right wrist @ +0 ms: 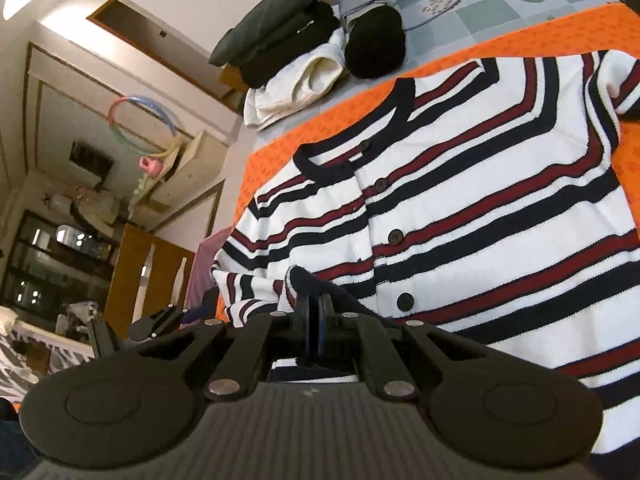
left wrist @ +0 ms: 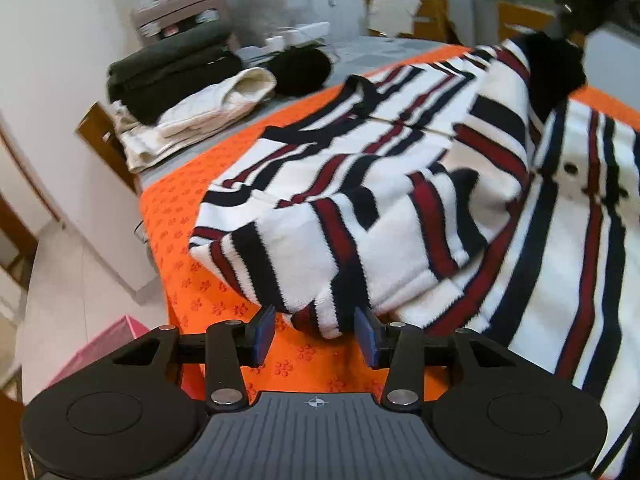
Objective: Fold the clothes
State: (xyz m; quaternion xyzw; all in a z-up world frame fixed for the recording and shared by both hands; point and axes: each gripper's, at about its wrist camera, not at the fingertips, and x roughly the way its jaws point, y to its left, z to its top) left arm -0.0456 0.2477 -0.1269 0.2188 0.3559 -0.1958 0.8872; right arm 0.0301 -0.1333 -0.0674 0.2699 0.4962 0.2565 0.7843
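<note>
1. While the striped cardigan (right wrist: 480, 216) lies spread on the orange mat (left wrist: 224, 280), buttoned front up, both grippers sit at its near edge.
2. The left gripper (left wrist: 316, 332) has its jaws apart; the dark-edged sleeve cuff (left wrist: 328, 312) lies between the blue pads (left wrist: 265, 334), and the pads do not visibly press on it.
3. That sleeve is folded across the body of the garment, its end reaching the near side of the mat.
4. The right gripper (right wrist: 314, 320) has its jaws together, pinching a fold of the cardigan's dark edging, which rises in a small peak just above the fingertips.
5. The neckline points to the far left in the right wrist view, with the button row running toward the near side.
6. A stack of folded clothes (left wrist: 176, 92), dark pieces over cream ones, rests on the table at the far left, apart from the mat.
7. A black rounded item (right wrist: 374, 44) lies just beside that stack.
</note>
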